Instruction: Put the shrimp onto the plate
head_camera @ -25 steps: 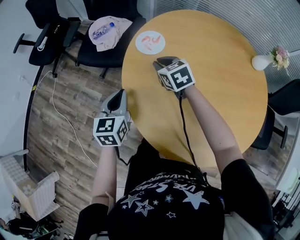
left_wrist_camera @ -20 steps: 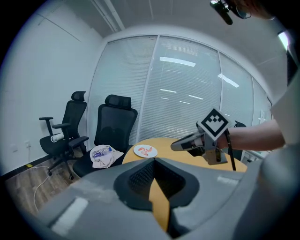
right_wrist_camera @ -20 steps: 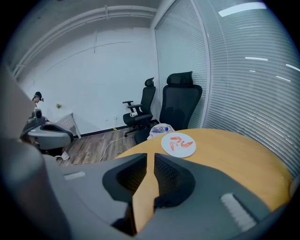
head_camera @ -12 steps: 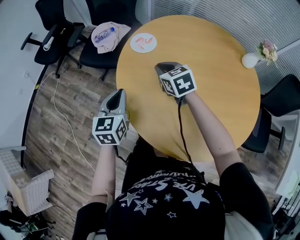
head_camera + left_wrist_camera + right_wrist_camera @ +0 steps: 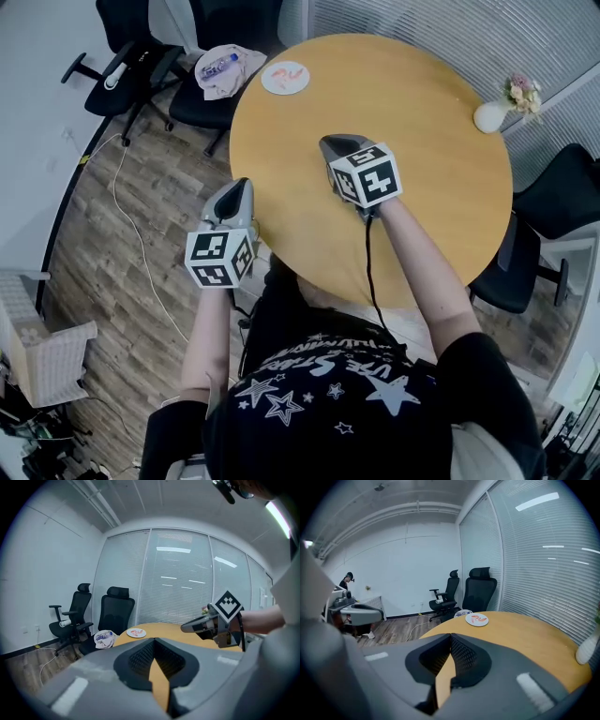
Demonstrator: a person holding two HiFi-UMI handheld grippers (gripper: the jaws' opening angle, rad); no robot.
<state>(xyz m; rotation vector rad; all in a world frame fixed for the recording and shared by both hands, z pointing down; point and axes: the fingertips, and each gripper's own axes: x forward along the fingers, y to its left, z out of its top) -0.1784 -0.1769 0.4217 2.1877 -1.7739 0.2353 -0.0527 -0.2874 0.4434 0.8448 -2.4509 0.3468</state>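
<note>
The shrimp [image 5: 287,73] is seen lying on the white plate [image 5: 285,77], which sits near the far left edge of the round wooden table [image 5: 422,141]. Two or so pink-orange pieces can be made out on it; their exact number is too small to tell.

The right tongs [image 5: 334,142] are held over the middle of the table, well apart from the plate. Compared with a second ago, they are now found farther back from the plate, and their jaws have been brought fully together. In the right gripper view the two tips are seen meeting, with nothing caught between them; only the bare tabletop is glimpsed below.

The left tongs [image 5: 238,186] are held off the near left edge of the table, above the wooden floor, much as they were a second ago. Their jaws are likewise closed, and nothing is held in them.

From this it is judged that the placing is already done: the shrimp is on the plate, the right tongs have been withdrawn empty and shut, and no further piece is seen on the table. A small vase of flowers [image 5: 492,114] stands at the far right edge, untouched and well clear of everything.
</note>
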